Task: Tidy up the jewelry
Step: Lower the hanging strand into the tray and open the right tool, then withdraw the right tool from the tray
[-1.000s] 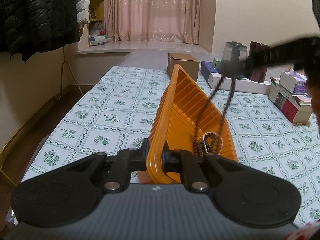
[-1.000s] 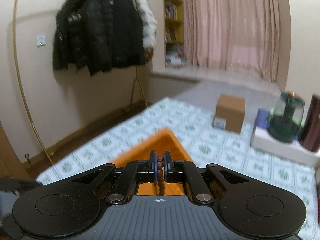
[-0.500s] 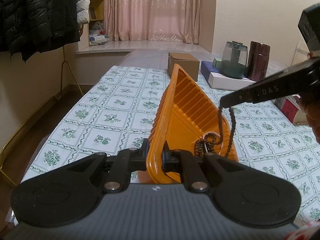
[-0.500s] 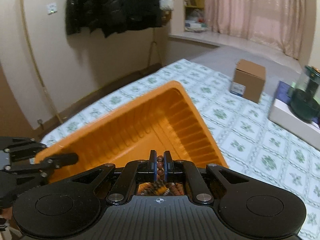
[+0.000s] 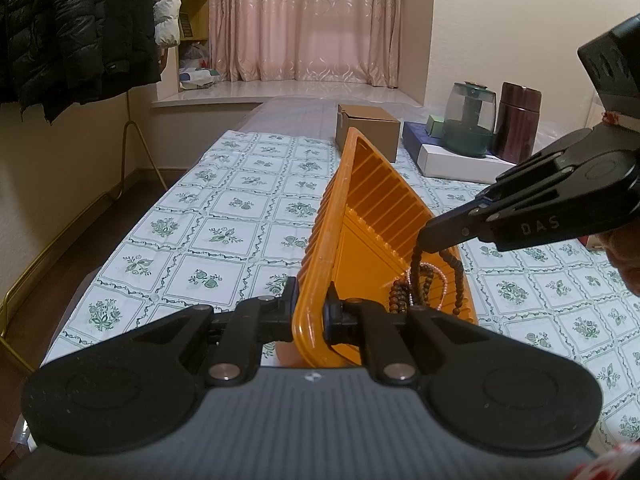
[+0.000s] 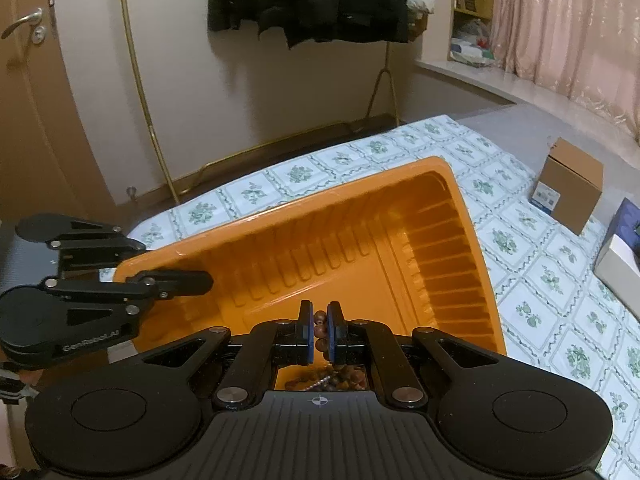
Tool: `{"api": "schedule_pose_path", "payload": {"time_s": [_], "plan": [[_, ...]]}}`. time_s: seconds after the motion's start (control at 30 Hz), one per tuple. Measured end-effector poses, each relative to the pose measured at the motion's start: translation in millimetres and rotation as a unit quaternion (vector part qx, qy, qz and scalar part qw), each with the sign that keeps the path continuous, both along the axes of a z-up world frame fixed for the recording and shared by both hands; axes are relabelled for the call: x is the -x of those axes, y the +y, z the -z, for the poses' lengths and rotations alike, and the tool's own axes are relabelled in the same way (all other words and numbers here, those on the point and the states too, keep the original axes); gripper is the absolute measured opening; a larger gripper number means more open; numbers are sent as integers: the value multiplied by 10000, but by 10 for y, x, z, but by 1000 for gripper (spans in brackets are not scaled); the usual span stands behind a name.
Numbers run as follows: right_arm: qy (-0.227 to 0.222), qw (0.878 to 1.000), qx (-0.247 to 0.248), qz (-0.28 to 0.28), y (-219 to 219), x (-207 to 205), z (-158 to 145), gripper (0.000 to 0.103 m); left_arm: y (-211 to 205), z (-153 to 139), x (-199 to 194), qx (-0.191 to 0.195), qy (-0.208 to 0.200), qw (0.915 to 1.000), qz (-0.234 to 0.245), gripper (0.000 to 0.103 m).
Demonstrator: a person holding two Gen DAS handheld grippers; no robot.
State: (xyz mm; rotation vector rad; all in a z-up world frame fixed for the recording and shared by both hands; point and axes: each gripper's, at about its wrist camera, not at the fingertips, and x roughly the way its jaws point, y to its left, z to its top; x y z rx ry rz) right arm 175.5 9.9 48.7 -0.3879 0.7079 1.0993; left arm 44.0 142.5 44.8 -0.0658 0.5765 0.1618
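Over the bed point(image 5: 224, 236), right gripper point(image 6: 319, 330) angles downward.

Warm, even indoor light, soft shadows, sharp focus, fisheye bending at edges

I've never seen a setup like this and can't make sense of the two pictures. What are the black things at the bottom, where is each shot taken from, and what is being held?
There is no robot here: a person holds a two-finger gripper in each hand, and a wide-angle camera on each one looks forward along its fingers. The black shapes at the bottom of each picture are that gripper's own body.

One picture is from the left gripper, which is shut on the rim of an orange tray and holds it tilted above a table with a floral tablecloth. The other is from the right gripper, shut on a dark brown bead necklace that hangs down into the tray. A pink bead strand already lies there.

Farther back stand a cardboard box, a glass jar and a dark canister.
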Motion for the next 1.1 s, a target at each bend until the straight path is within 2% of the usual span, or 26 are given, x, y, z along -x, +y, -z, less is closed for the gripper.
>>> {"api": "schedule_pose_path", "payload": {"time_s": [0.17, 0.5, 0.57, 0.67, 0.73, 0.8, 1.1], "plan": [[49, 9999, -120, 9, 2, 1, -22, 6, 16, 11, 10, 28, 3, 10000, -6, 10], [-103, 9988, -228, 414, -143, -5, -86, 9, 27, 24, 23, 44, 7, 10000, -9, 10], [-94, 9981, -255, 556, -204, -13, -86, 11, 26, 24, 21, 39, 9, 10000, -8, 10], [9, 9956, -389, 853, -335, -29, -72, 25, 27, 23, 18, 34, 10, 10000, -3, 10], [191, 9911, -568, 1189, -482, -48, -44, 42, 30, 17, 5, 42, 13, 10000, -6, 10], [402, 9850, -721, 1513, -636, -57, -5, 49, 34, 21, 7, 45, 13, 10000, -8, 10], [932, 9397, -1004, 3135, -1393, 135, 316, 51, 82, 41, 19, 139, 34, 9999, 16, 10]]}}
